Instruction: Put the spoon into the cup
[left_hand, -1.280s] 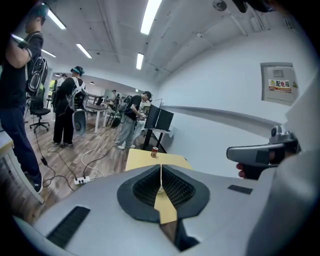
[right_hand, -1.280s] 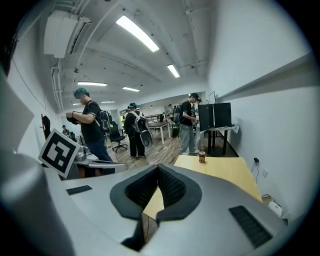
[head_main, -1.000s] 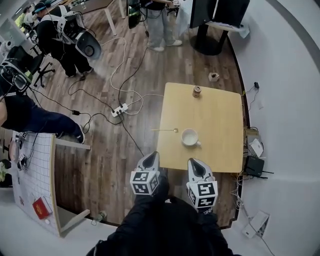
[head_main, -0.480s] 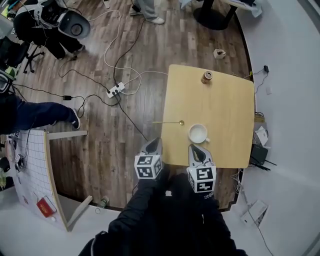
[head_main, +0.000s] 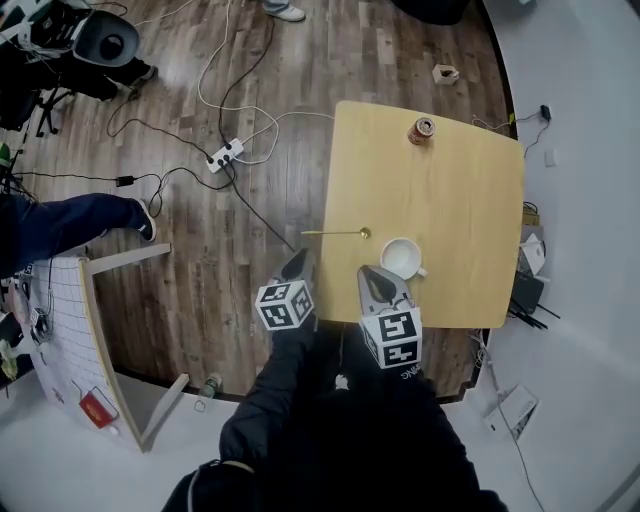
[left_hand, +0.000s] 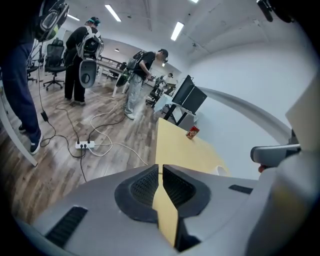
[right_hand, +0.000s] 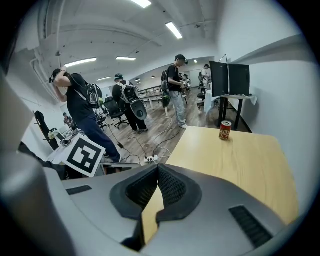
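A thin gold spoon (head_main: 338, 233) lies on the light wooden table (head_main: 460, 200), its handle reaching over the left edge. Just right of the spoon's bowl stands a white cup (head_main: 402, 257), upright. My left gripper (head_main: 297, 263) hangs off the table's near left corner, short of the spoon handle, jaws shut and empty. My right gripper (head_main: 372, 275) is over the table's near edge, just short of the cup, also shut with nothing in it. In the left gripper view the shut jaws (left_hand: 161, 168) point along the table, with the cup's rim (left_hand: 221, 170) peeking at right. The right gripper view shows its own jaws (right_hand: 156, 170) closed; cup and spoon are hidden there.
A red can (head_main: 423, 130) stands at the table's far edge, also the can (right_hand: 225, 130) in the right gripper view. A power strip (head_main: 224, 155) and cables lie on the wood floor to the left. People stand further back. A white panel (head_main: 60, 330) lies at left.
Both grippers have come down and forward toward the table's near edge, closer to the spoon and the cup. Both stayed shut. Spoon and cup have not moved on the table.
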